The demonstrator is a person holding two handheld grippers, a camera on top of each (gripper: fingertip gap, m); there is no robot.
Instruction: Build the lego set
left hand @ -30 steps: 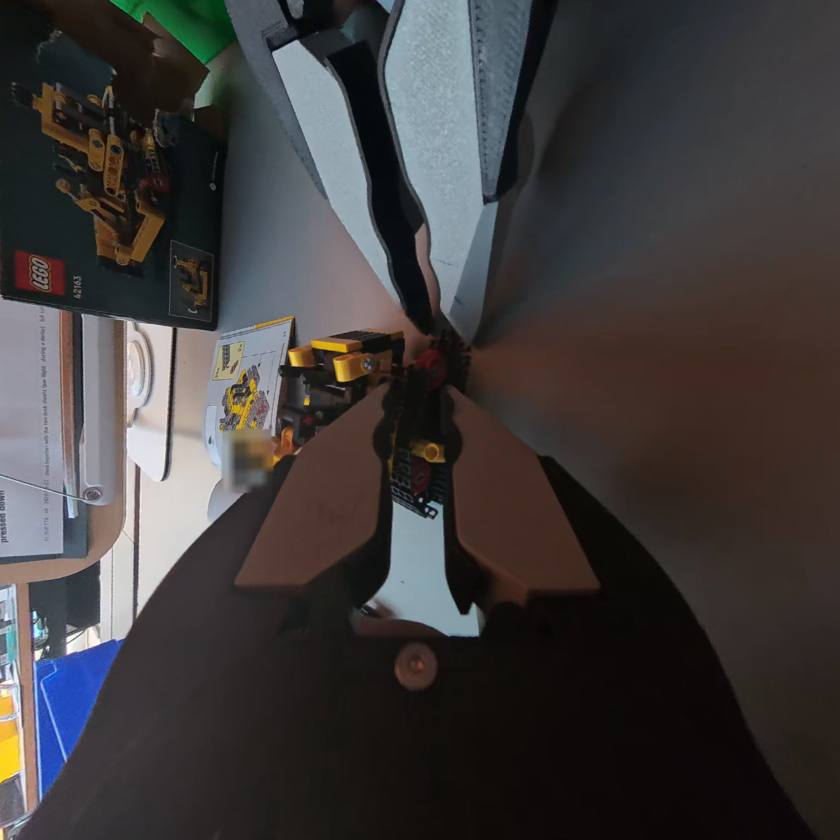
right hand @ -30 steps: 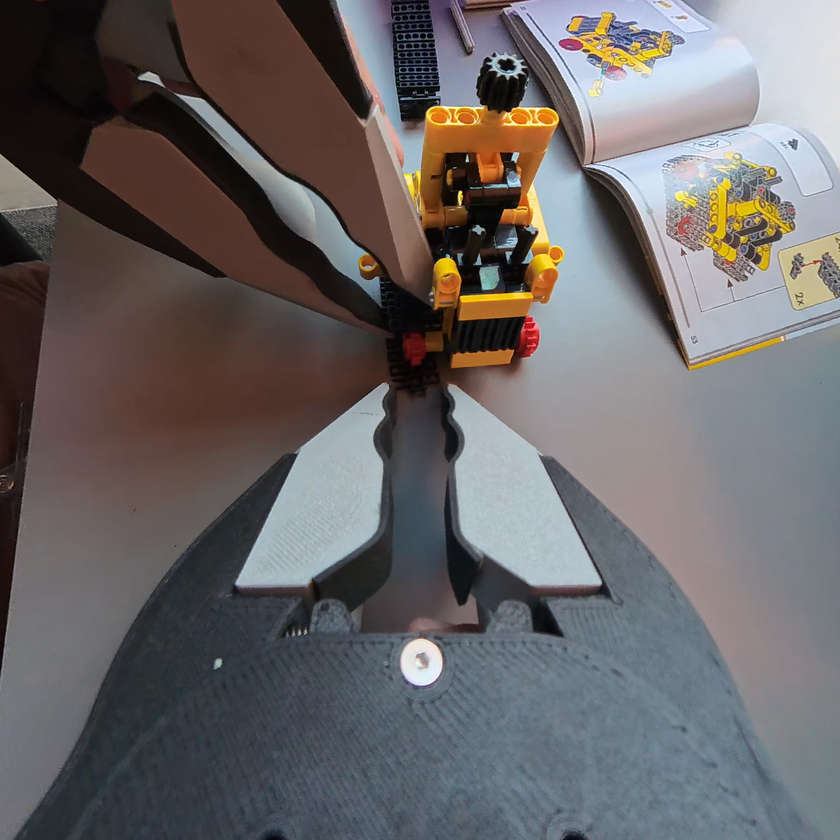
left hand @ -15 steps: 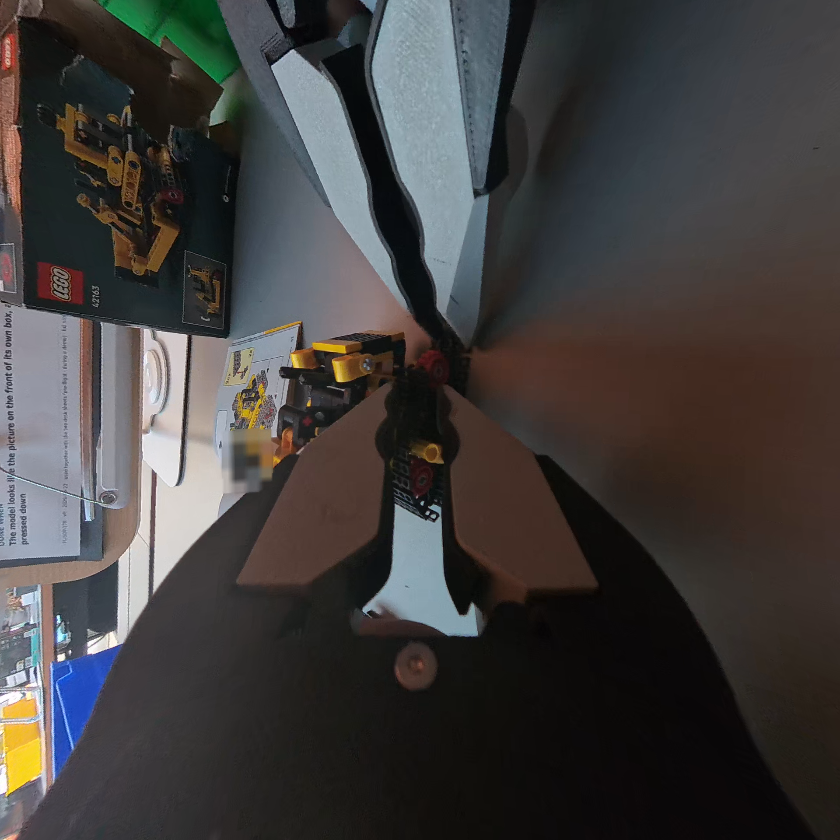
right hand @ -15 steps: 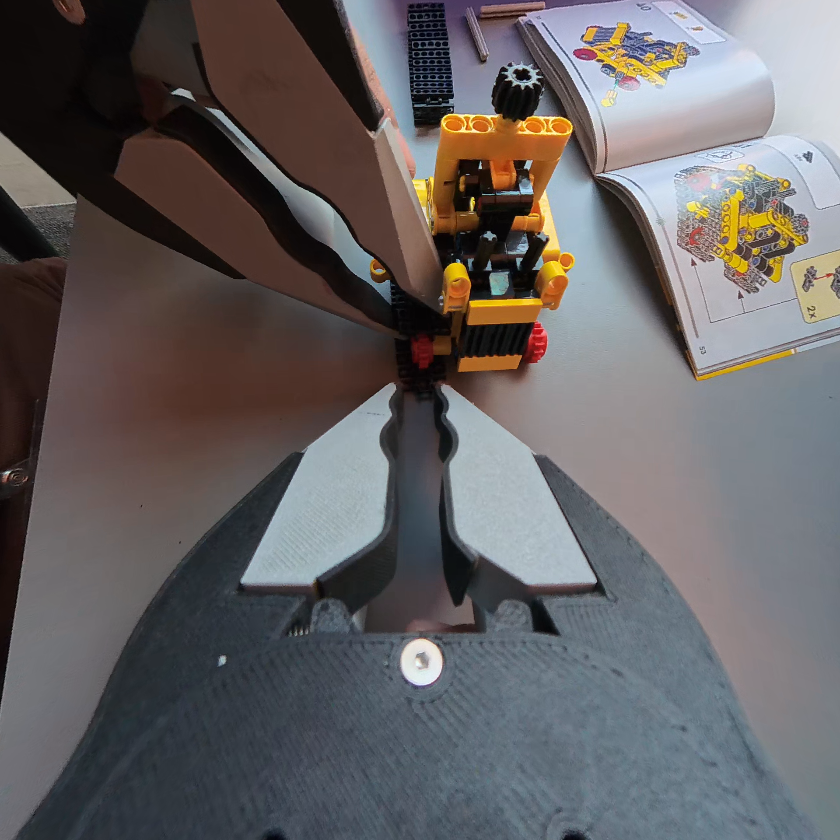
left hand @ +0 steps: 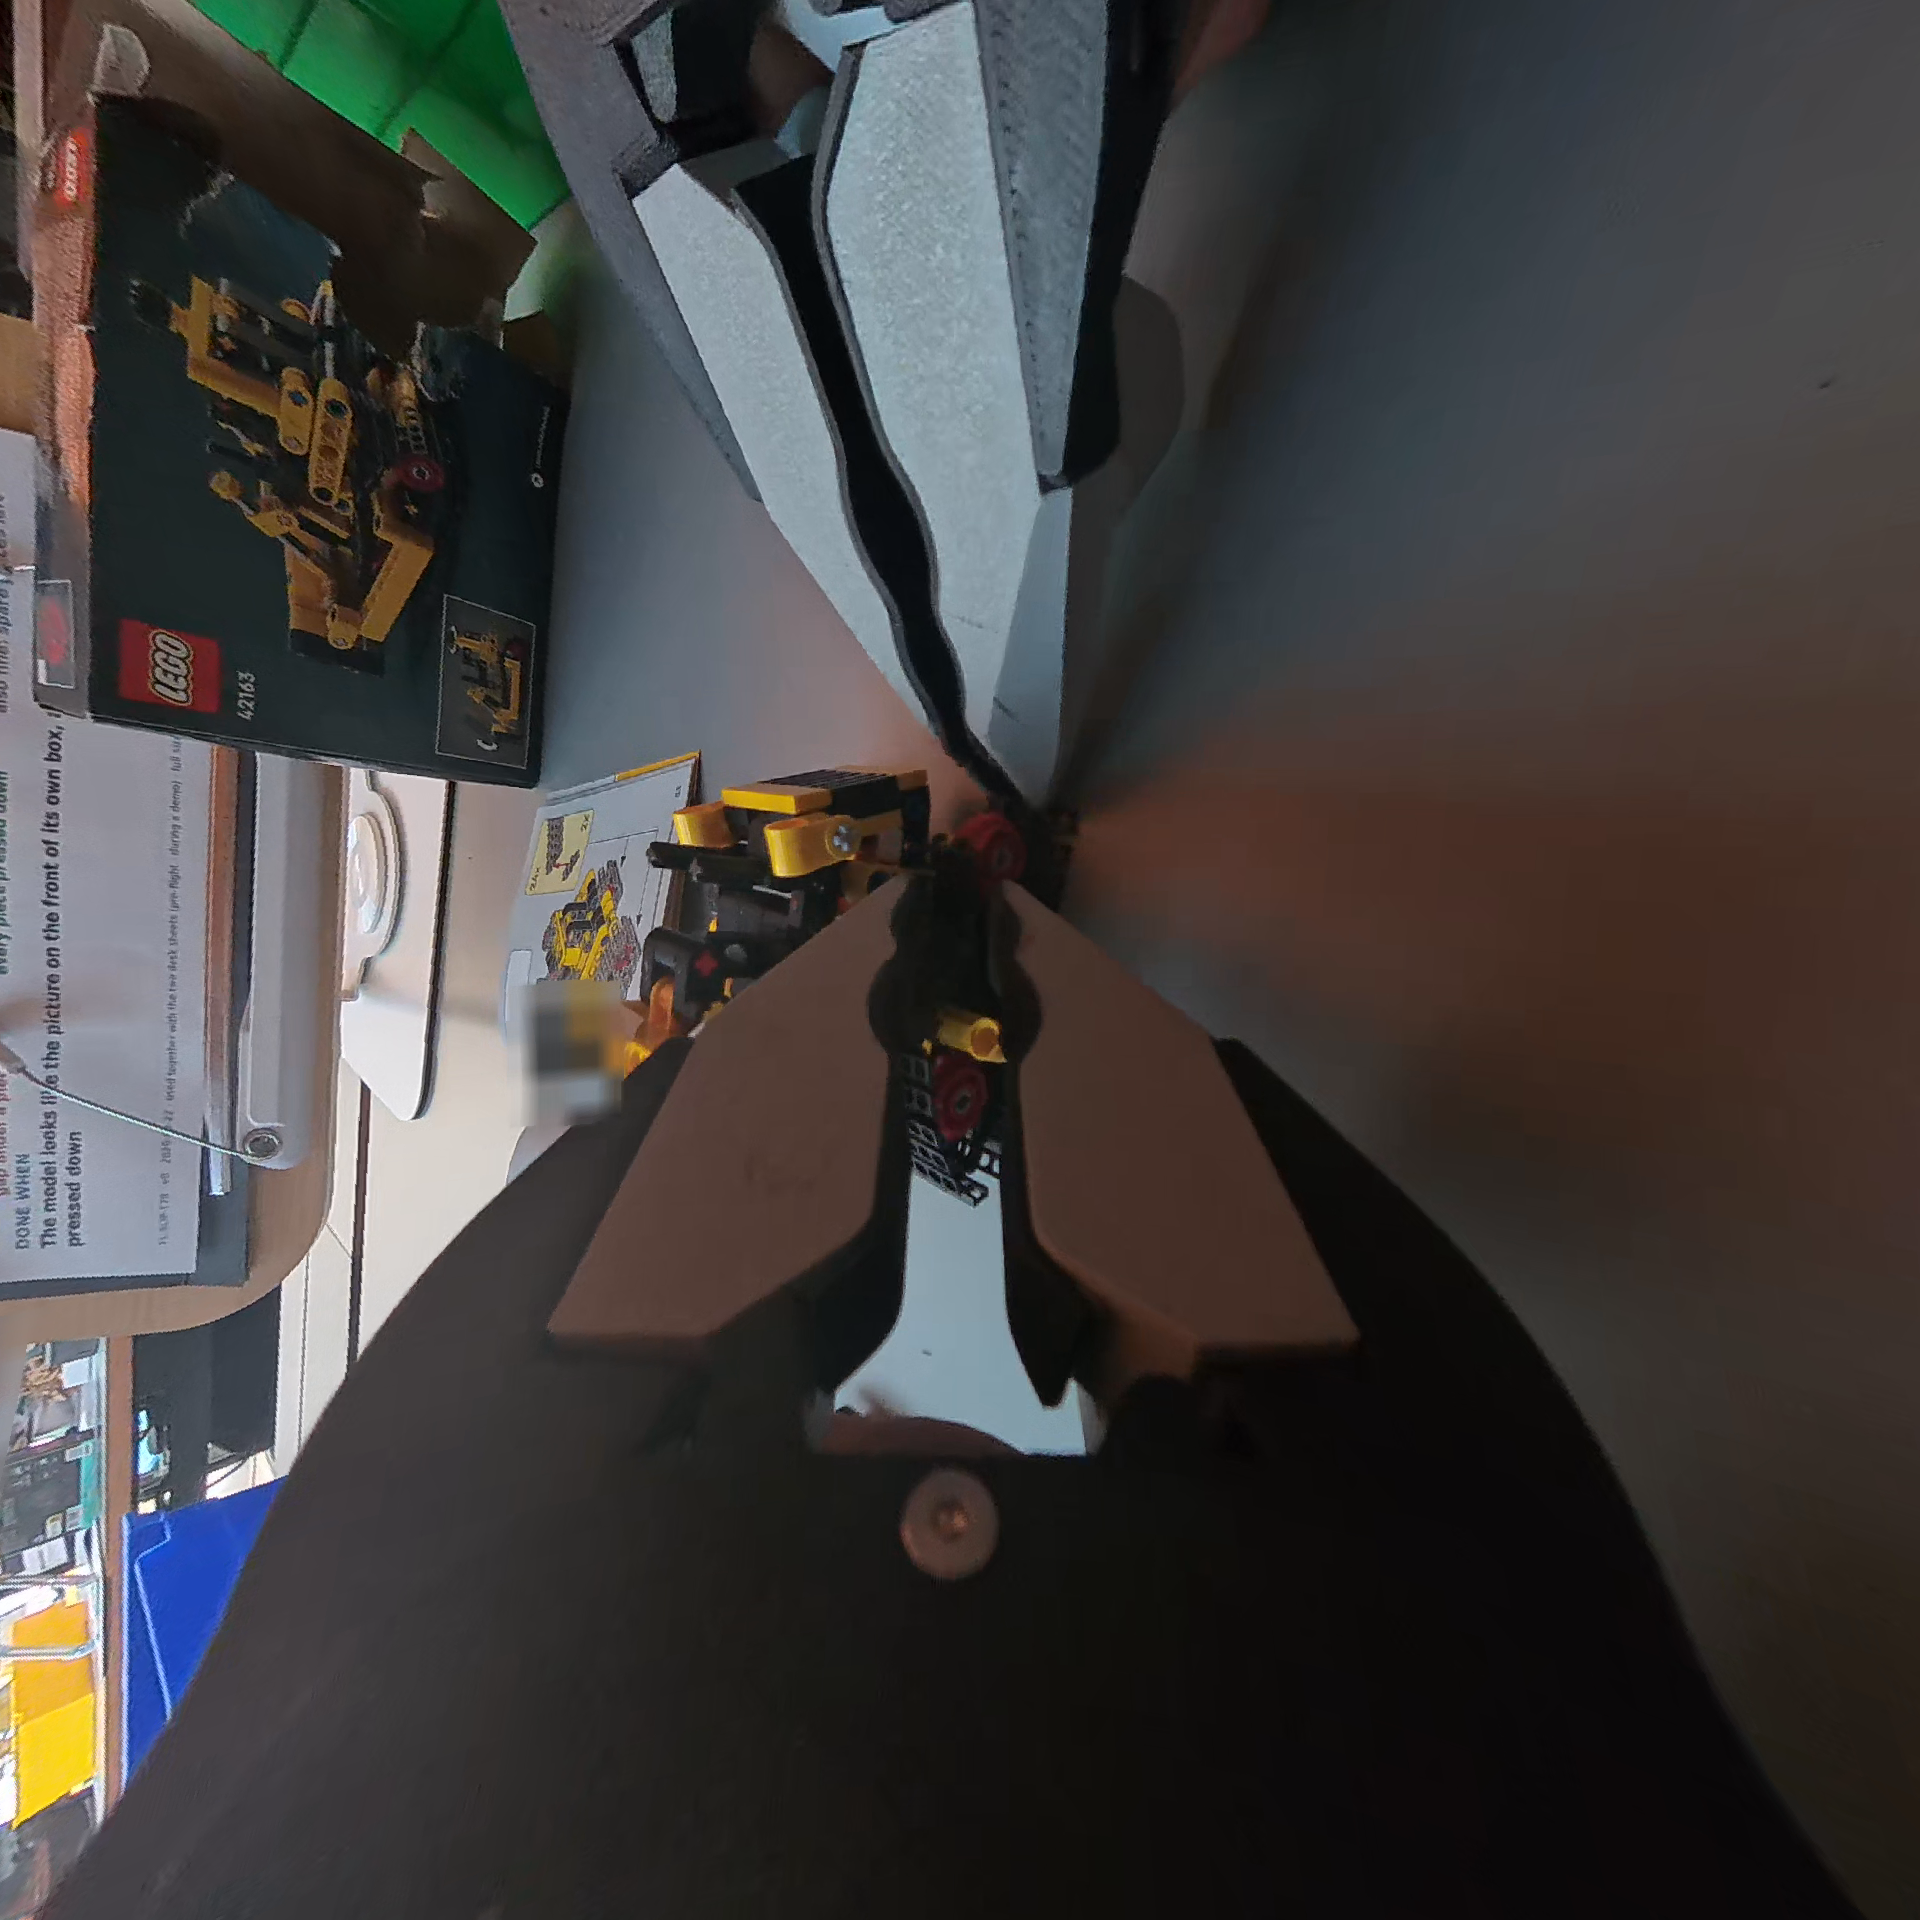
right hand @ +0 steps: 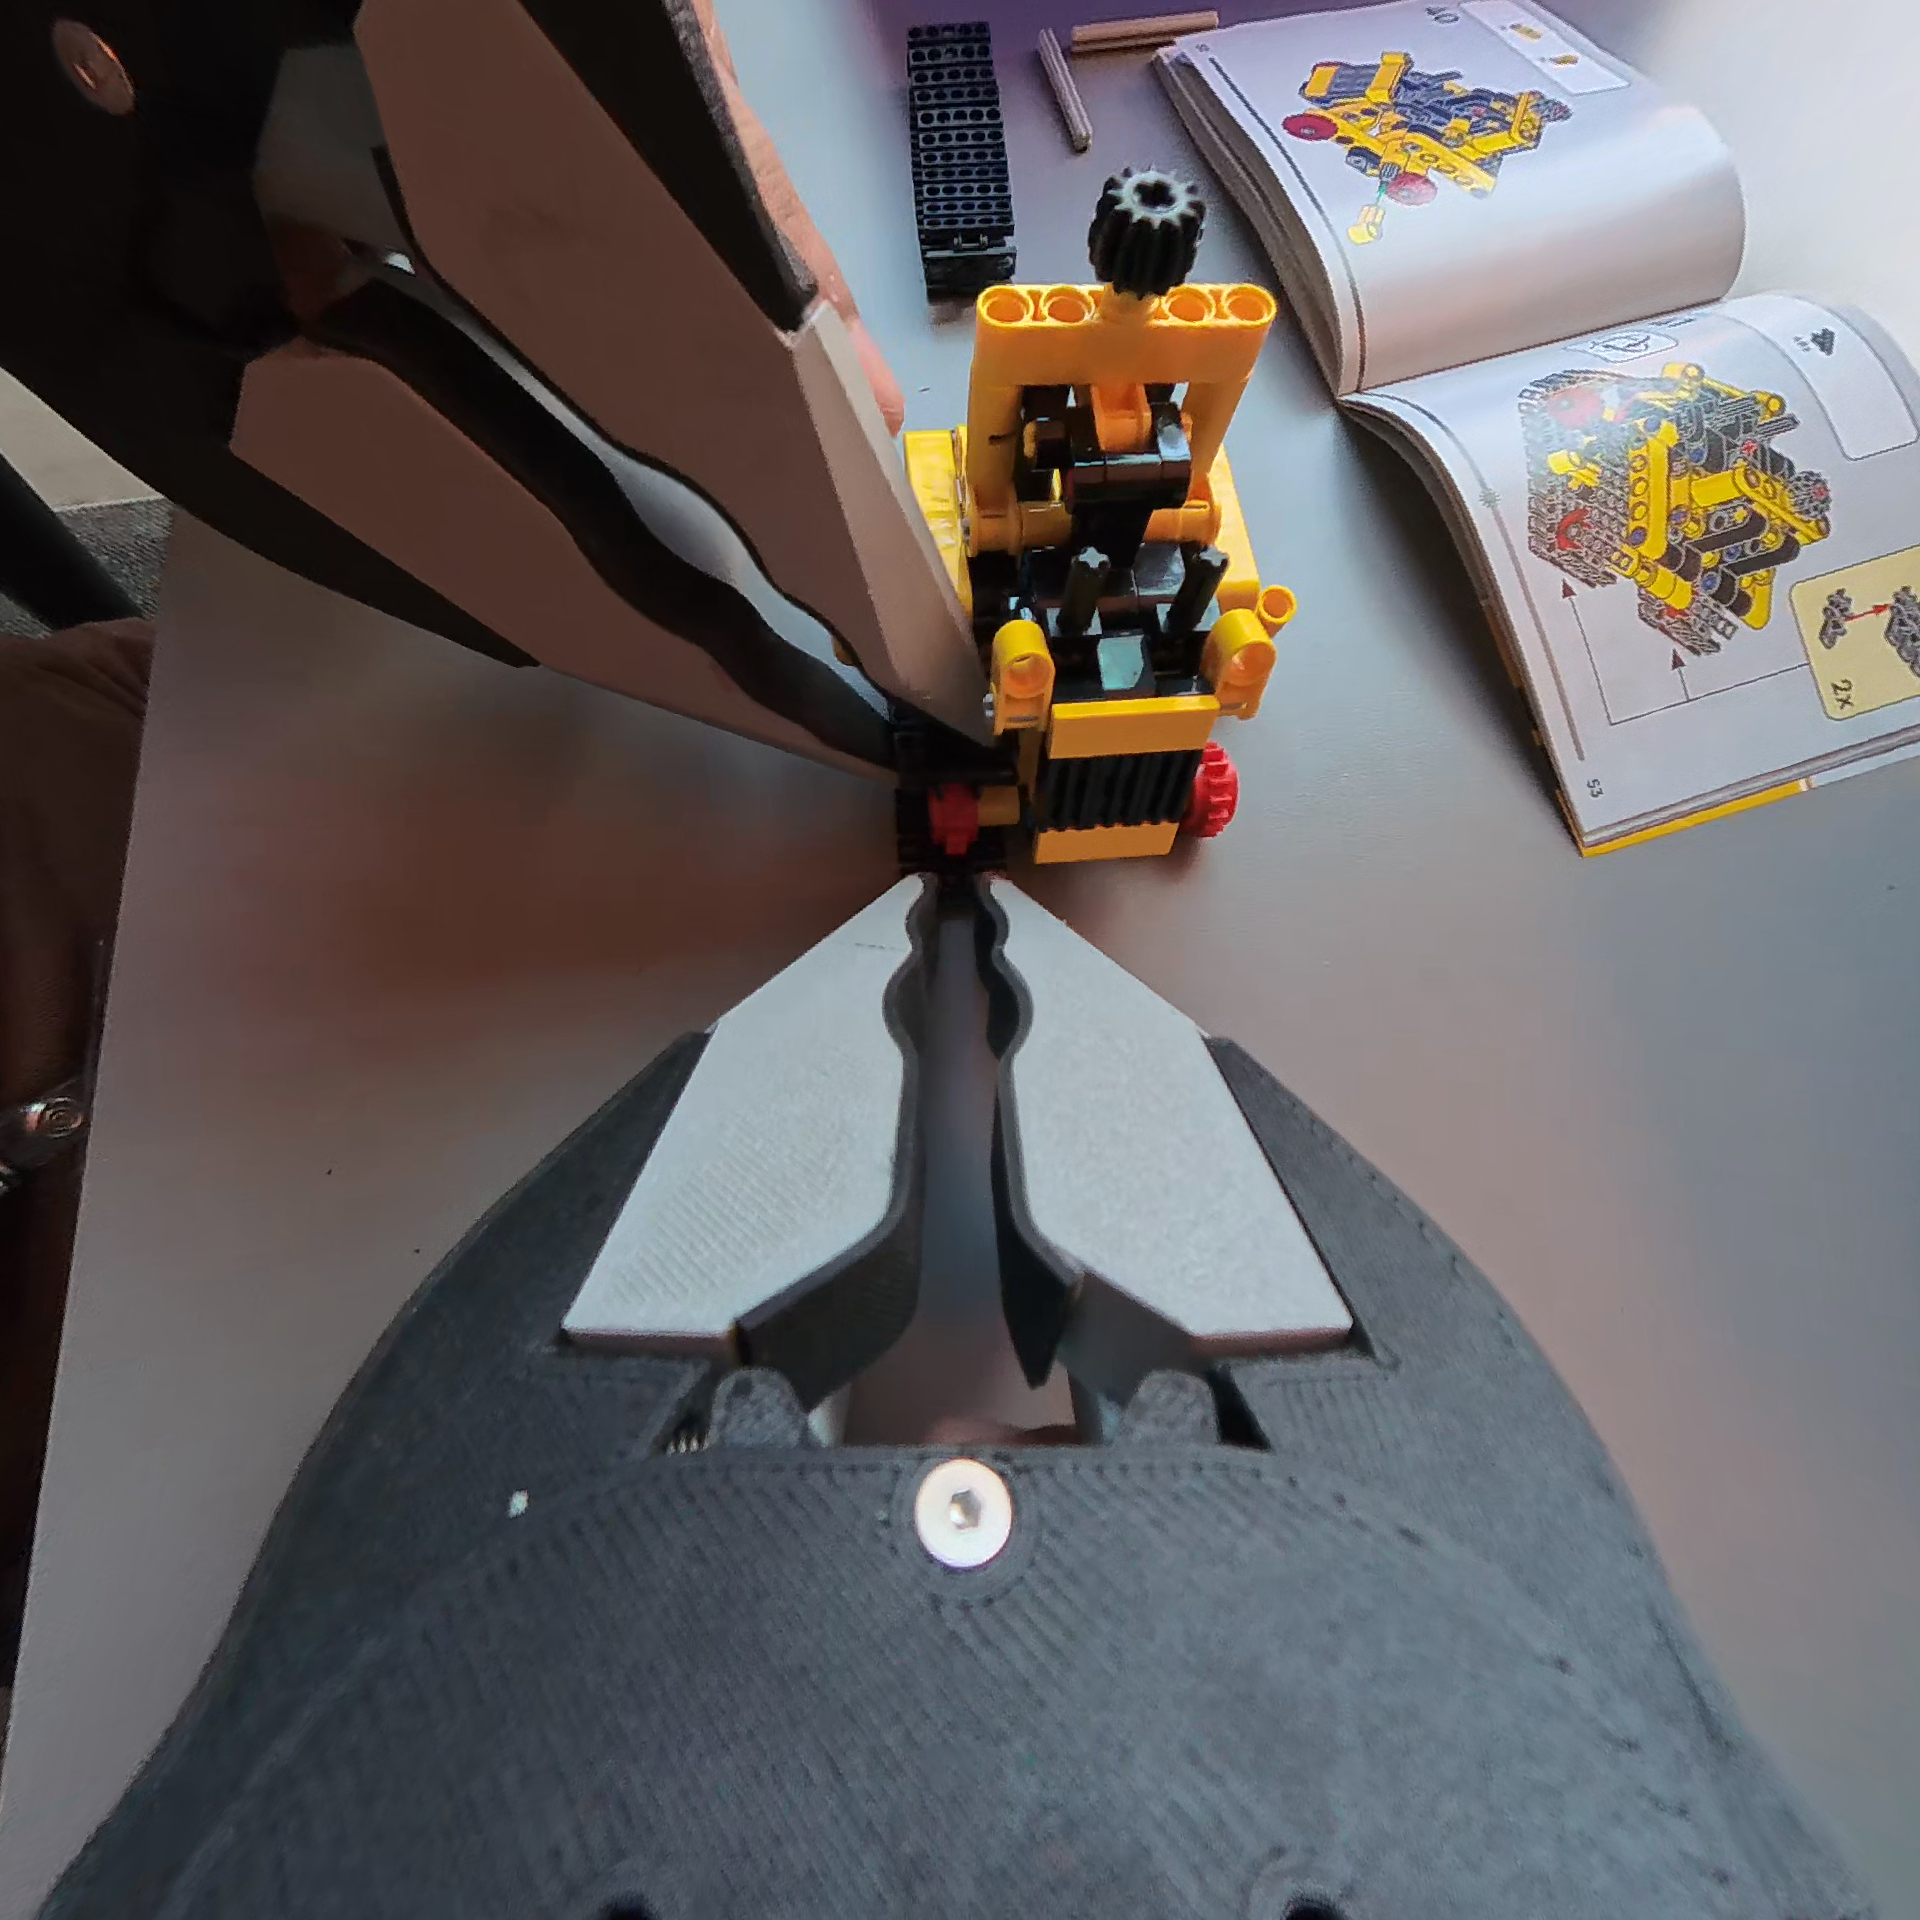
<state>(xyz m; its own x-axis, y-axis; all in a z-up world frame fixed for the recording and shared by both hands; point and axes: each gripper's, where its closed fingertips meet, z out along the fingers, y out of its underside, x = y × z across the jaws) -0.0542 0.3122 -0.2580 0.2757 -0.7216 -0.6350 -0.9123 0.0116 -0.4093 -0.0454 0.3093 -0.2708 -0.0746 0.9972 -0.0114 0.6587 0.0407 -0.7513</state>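
Note:
A yellow and black bulldozer model (right hand: pixel 1122 623) stands on the grey table (right hand: pixel 1403 1091). A black track (right hand: pixel 951 831) with red wheels (left hand: pixel 961 1091) runs along its left side. My left gripper (left hand: pixel 961 899), with tan fingers, is shut on that track from above; it enters the right wrist view (right hand: pixel 940 743) from the upper left. My right gripper (right hand: pixel 953 885), with grey fingers, is pinched on the near end of the same track; in the left wrist view it (left hand: pixel 997 795) comes down from the top. The two grippers' tips almost meet.
A second loose black track (right hand: pixel 961 156) and a grey axle (right hand: pixel 1065 94) lie behind the model. An open instruction booklet (right hand: pixel 1558 436) lies to the right. The set's dark box (left hand: pixel 312 468) and a paper sheet (left hand: pixel 94 1039) lie beyond it. Both grippers' tips are close together, under 4 cm apart.
My right gripper's fingers have closed in on the near end of the track. My left gripper keeps its hold. The model has barely shifted.

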